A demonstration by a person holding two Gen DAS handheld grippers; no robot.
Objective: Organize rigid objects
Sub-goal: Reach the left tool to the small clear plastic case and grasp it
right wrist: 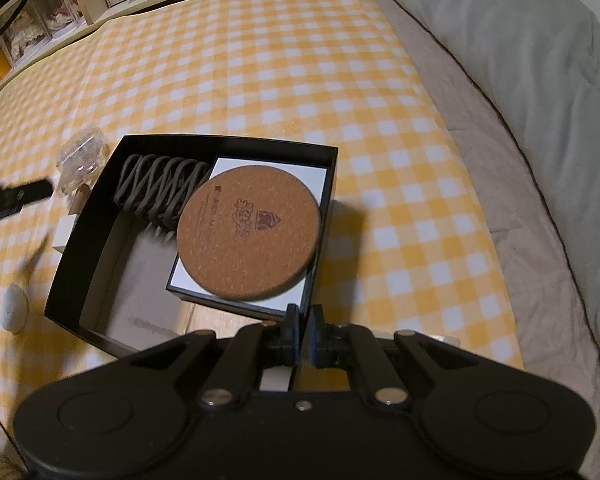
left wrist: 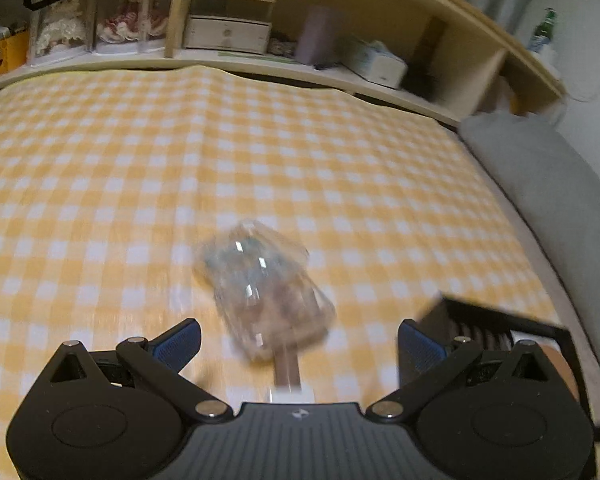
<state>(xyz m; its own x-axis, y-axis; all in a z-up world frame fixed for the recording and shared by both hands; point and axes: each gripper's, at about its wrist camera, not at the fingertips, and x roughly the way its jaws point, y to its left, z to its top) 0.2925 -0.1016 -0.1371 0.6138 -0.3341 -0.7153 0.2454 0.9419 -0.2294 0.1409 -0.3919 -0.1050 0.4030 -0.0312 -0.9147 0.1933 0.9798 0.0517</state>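
A clear plastic ornament (left wrist: 266, 292) with a wooden stem and white base lies on the yellow checked cloth, just ahead of my open left gripper (left wrist: 299, 338) and between its blue pads. It also shows in the right wrist view (right wrist: 80, 162), left of the black box (right wrist: 80, 236). The box holds a grey folded wire rack (right wrist: 160, 188), a round cork coaster (right wrist: 249, 232) and a white card (right wrist: 312, 180) under it. My right gripper (right wrist: 303, 322) is shut on the box's near wall.
A pale oval stone (right wrist: 15, 307) lies left of the box. A grey pillow (left wrist: 548, 192) and duvet (right wrist: 520, 60) lie along the right. A wooden shelf (left wrist: 340, 68) with dolls, boxes and a small drawer unit runs along the far side.
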